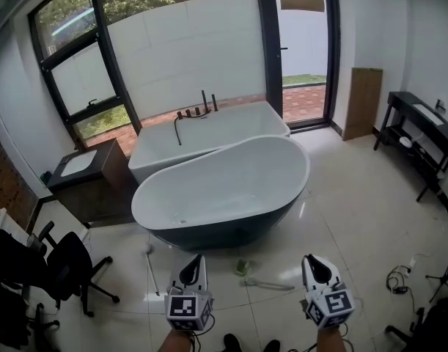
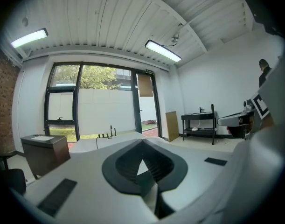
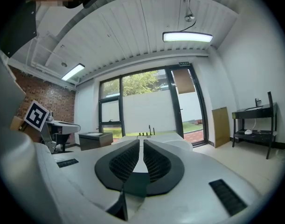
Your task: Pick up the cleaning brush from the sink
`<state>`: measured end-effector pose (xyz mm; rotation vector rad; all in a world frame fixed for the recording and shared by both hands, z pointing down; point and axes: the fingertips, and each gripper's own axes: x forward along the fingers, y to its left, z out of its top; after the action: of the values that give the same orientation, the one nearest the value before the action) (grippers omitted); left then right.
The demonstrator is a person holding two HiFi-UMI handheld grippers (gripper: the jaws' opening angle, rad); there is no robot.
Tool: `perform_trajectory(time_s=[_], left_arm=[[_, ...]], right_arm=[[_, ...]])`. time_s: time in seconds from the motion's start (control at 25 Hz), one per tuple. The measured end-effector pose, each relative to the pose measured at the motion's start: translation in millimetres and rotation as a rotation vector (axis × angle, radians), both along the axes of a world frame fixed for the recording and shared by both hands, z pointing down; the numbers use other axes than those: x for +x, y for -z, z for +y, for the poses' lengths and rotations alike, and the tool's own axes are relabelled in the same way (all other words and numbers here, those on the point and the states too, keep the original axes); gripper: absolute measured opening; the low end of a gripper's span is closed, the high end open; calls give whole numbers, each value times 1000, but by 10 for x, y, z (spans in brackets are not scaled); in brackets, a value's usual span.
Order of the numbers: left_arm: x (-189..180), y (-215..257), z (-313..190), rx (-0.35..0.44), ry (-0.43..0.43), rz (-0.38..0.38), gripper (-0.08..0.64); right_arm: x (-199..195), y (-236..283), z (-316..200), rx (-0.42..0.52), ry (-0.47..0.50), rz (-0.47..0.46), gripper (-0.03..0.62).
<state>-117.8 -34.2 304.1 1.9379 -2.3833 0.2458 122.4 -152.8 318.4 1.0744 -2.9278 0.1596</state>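
In the head view both grippers are low at the front, above the tiled floor, pointing at the bathtubs. My left gripper (image 1: 196, 259) (image 2: 143, 140) has its jaw tips touching and nothing between them. My right gripper (image 1: 312, 259) (image 3: 142, 142) shows a narrow slit between its pads, which hold nothing. A brush with a green head (image 1: 243, 268) and a pale handle lies on the floor between the two grippers. A dark cabinet with a white basin (image 1: 79, 164) stands at the far left; I see no brush in it from here.
A dark oval bathtub (image 1: 165, 222) stands straight ahead, with a white rectangular tub (image 1: 158, 160) behind it. A long white-handled tool (image 1: 149, 268) lies left of the left gripper. An office chair (image 1: 66, 262) is at the left, a black console table (image 1: 421, 134) and floor cables (image 1: 397, 277) at the right.
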Motion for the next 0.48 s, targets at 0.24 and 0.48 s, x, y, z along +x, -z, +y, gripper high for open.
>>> perform_trajectory(time_s=[0.24, 0.48], left_arm=[[-836, -218, -141, 2, -24, 49, 6], [-1406, -376, -274, 15, -79, 90, 6]], right_arm=[[-835, -76, -5, -7, -9, 41, 21], [-1421, -97, -22, 8, -52, 80, 1]])
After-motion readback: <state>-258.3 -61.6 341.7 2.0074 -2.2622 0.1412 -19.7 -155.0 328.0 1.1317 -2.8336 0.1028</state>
